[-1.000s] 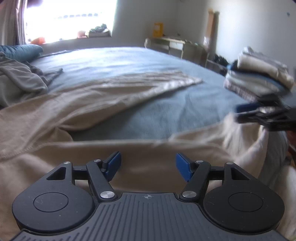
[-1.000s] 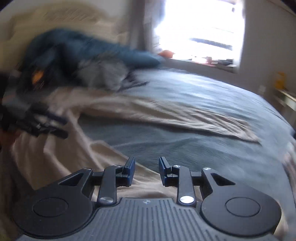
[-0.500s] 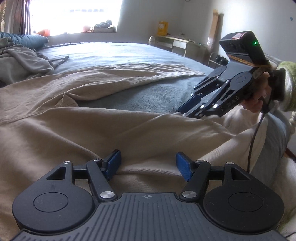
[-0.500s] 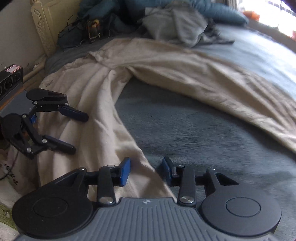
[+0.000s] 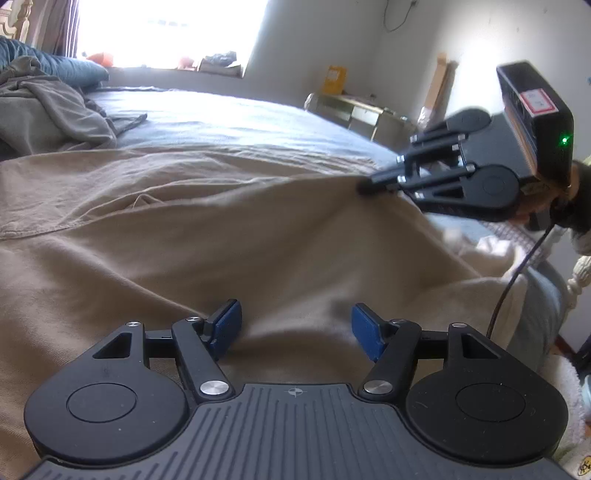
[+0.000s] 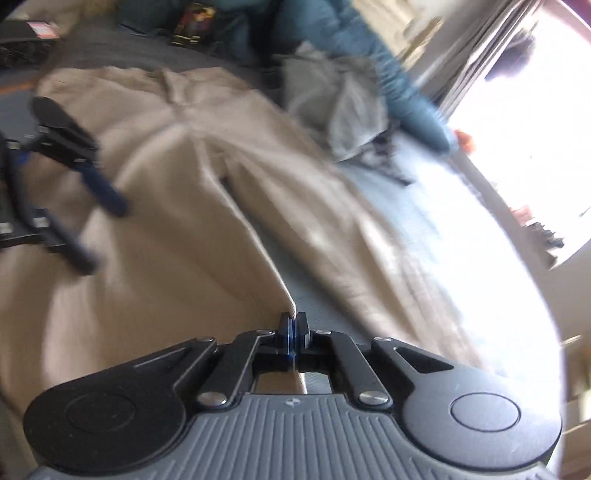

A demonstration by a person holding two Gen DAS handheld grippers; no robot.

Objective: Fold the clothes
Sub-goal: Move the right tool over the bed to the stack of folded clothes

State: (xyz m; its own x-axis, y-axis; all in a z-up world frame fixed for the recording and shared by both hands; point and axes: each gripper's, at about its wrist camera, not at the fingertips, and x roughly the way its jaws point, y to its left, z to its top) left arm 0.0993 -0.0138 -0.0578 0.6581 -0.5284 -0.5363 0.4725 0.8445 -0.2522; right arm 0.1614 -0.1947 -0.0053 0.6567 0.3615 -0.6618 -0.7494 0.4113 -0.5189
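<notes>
Nearest us, at the bottom centre of the left wrist view, our left claw (image 5: 295, 326) hangs with its blue pads (image 5: 226, 325) well apart and nothing between them; it hovers just above the beige trousers (image 5: 229, 236), which fill the lower and middle frame. We judge it waits there, released, so it can take a second hold once the cloth is drawn taut.

At the bottom centre of the right wrist view, our right claw (image 6: 293, 326) is clenched on a thin edge of the trousers (image 6: 184, 229): the fabric rises out of the closed pads as a narrow ridge and runs toward the upper left of the frame. In the left wrist view the same claw (image 5: 365, 189) shows at the right, its tips pinching the cloth into a small peak from which creases fan out. We think this hold is on the inner edge of one leg, meant to carry it over the other for the first fold.

Farther off, the second leg lies flat across the blue bed (image 6: 417, 236), and a crumpled grey garment (image 6: 347, 110) sits in the upper middle against a blue pillow (image 6: 399, 85). Beyond, the bright window (image 5: 166, 29) washes out the top of the left wrist view
</notes>
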